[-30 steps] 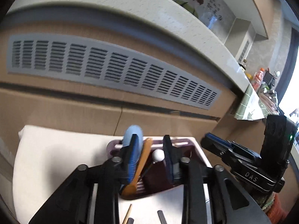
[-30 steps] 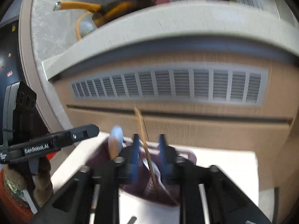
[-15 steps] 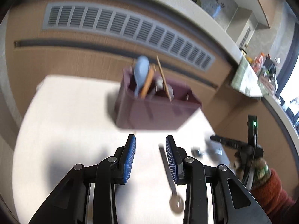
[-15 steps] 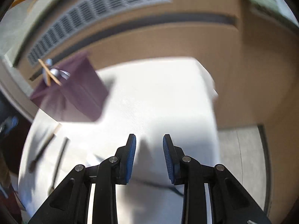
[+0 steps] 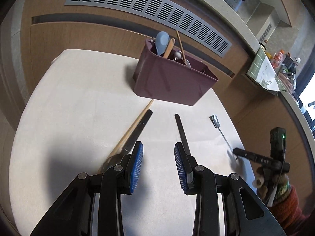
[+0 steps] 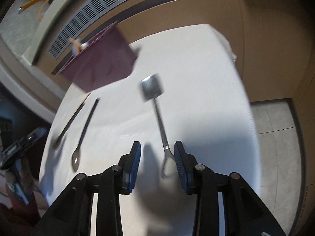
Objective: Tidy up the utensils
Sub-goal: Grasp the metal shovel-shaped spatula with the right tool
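A maroon utensil holder (image 5: 173,78) stands at the back of the white table (image 5: 78,98), with a blue spoon (image 5: 162,41), a wooden handle and a chopstick upright in it. On the table lie a loose chopstick (image 5: 135,122), a black-handled spoon (image 5: 137,131) and a second black-handled spoon (image 5: 182,133). My left gripper (image 5: 158,163) hovers open just in front of them, nothing between its fingers. My right gripper (image 6: 157,157) is over a metal spatula (image 6: 152,87); its jaws are opening, with the handle's loop end lying between them, untouched.
A wooden cabinet front with a grey vent grille (image 5: 157,9) rises right behind the table. The table's right edge drops to a tiled floor (image 6: 275,137). A person's red sleeve (image 5: 289,212) holds the right gripper at the table's right side.
Both grippers drew back from the holder and sank toward the table. The chopstick once between the right fingers now stands in the holder. The right gripper swung over the spatula.
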`<state>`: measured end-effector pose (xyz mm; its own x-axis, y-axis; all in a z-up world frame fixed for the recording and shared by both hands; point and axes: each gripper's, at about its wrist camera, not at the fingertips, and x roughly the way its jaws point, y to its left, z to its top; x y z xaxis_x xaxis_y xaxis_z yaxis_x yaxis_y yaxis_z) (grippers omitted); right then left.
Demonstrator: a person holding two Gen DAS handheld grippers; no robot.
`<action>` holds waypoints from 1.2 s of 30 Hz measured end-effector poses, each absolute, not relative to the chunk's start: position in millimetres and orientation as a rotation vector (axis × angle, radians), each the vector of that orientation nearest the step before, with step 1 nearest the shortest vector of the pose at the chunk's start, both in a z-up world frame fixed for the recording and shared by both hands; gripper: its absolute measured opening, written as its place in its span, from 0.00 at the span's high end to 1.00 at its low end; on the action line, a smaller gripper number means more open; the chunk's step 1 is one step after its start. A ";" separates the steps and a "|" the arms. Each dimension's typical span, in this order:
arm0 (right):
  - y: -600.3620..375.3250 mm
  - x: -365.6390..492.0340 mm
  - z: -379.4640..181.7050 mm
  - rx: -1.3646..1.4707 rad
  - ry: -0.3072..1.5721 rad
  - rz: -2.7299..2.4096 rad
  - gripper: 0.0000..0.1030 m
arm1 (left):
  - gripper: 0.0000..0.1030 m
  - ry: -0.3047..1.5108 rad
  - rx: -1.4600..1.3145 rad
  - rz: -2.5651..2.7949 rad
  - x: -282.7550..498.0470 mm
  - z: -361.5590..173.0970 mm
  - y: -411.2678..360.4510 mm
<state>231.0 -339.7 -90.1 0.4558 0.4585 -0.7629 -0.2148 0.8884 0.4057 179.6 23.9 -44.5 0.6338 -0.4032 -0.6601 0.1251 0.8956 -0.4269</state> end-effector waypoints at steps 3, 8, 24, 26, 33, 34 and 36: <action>-330.6 217.6 -90.7 0.263 1.014 0.435 0.64 | 0.67 0.839 -0.351 -0.327 178.4 -45.4 16.9; -321.2 209.6 -90.6 0.241 0.968 0.381 0.59 | 0.67 0.872 -0.327 -0.330 180.4 -55.3 7.0; -283.8 274.3 -84.1 -0.013 0.940 0.270 0.59 | 0.67 0.913 -0.211 -0.308 177.3 -70.9 -9.6; -271.9 294.3 -84.6 -0.077 0.928 0.258 0.57 | 0.67 0.914 -0.180 -0.299 175.5 -71.5 -10.6; -256.9 315.7 -81.3 -0.108 0.905 0.213 0.71 | 0.67 0.899 -0.148 -0.294 172.6 -69.1 -8.6; -256.4 311.4 -79.5 -0.099 0.902 0.219 0.71 | 0.67 0.898 -0.145 -0.297 173.4 -69.1 -8.4; -257.5 295.3 -73.0 -0.067 0.881 0.237 0.71 | 0.67 0.909 -0.151 -0.302 177.4 -70.9 -9.7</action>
